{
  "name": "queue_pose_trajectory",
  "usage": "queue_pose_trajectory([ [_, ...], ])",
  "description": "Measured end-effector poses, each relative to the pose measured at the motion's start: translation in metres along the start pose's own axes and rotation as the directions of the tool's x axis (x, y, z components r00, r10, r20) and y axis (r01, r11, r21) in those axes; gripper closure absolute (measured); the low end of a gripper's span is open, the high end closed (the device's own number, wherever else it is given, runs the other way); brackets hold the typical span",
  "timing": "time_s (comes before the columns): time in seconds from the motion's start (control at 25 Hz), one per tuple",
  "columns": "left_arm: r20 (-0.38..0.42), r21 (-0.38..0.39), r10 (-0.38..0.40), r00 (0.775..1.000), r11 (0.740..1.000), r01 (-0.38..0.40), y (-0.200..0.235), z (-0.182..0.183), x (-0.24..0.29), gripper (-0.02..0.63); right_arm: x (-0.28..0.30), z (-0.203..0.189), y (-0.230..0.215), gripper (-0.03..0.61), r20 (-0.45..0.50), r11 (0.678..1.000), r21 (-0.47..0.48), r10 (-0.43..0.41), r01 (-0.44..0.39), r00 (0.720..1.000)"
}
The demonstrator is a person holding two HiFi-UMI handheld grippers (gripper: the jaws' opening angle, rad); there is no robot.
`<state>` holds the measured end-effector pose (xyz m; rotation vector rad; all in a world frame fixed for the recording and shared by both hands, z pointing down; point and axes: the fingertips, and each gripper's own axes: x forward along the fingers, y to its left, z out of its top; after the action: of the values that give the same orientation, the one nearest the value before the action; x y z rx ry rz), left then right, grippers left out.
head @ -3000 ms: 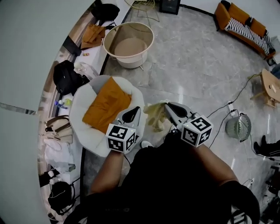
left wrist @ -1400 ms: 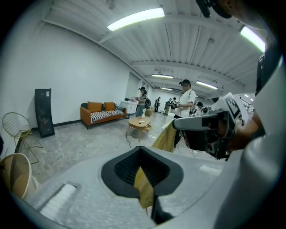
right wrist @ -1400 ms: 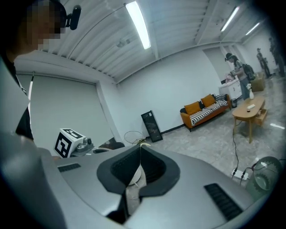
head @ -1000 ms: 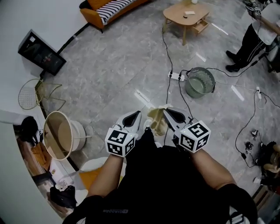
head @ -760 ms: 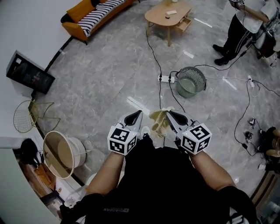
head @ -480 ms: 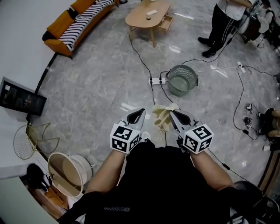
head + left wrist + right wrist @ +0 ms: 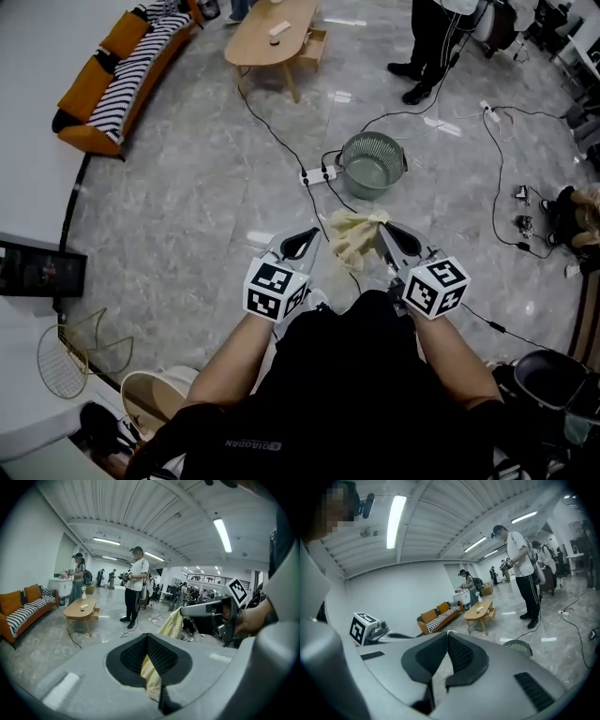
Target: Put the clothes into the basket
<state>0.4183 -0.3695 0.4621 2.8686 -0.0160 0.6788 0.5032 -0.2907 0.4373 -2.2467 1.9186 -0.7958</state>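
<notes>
1. Currently the pale yellow garment (image 7: 354, 240) hangs bunched in the air on the person's side of the round green mesh basket (image 7: 372, 165), near it but not yet over its rim.
2. On the left gripper (image 7: 302, 242), the jaws are clamped together on a fold of the garment; its own view shows cloth pinched between the pads and trailing out below them.
3. The right gripper (image 7: 389, 232) also has its jaws pressed together, with a pale edge of the garment caught at their tips. This grip is the one nearer the basket.
4. Between the two grips the cloth runs as a loose band, so its long axis lies side-on to the basket rather than pointing into it. The rest is crumpled, and which end is collar or hem I cannot tell.
5. Likely risk: if the garment arrives stretched side-on, it could land across the rim and slide off outside, since the basket's mouth looks narrow.
6. One claw letting go before the other would swing the cloth away from the basket.
7. A white power strip (image 7: 314, 175) sits just beside the basket, and its cables cross the floor on the person's side. They could snag a foot or the hanging cloth.
</notes>
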Motion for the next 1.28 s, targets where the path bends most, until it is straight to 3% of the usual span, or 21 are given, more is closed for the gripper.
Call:
queue_pose_trajectory([
  [0.44, -0.023, 0.02, -0.062, 0.998, 0.998, 0.062, 0.014, 0.005, 0.018, 0.62, 0.003, 0.015, -0.034, 0.558, 0.034, 0.994, 0.039, -0.104, 0.103, 0.994],
  [0.8, -0.038, 0.037, -0.052, 0.998, 0.998, 0.053, 0.034, 0.028, 0.061, 0.62, 0.021, 0.042, -0.095, 0.558, 0.052, 0.987, 0.058, -0.152, 0.149, 0.987],
  [1.28, -0.063, 0.01, -0.016, 0.998, 1.0, 0.017, 0.033, 0.078, 0.187, 0.62, 0.066, 0.088, -0.215, 0.558, 0.017, 0.995, 0.034, -0.09, 0.09, 0.996],
])
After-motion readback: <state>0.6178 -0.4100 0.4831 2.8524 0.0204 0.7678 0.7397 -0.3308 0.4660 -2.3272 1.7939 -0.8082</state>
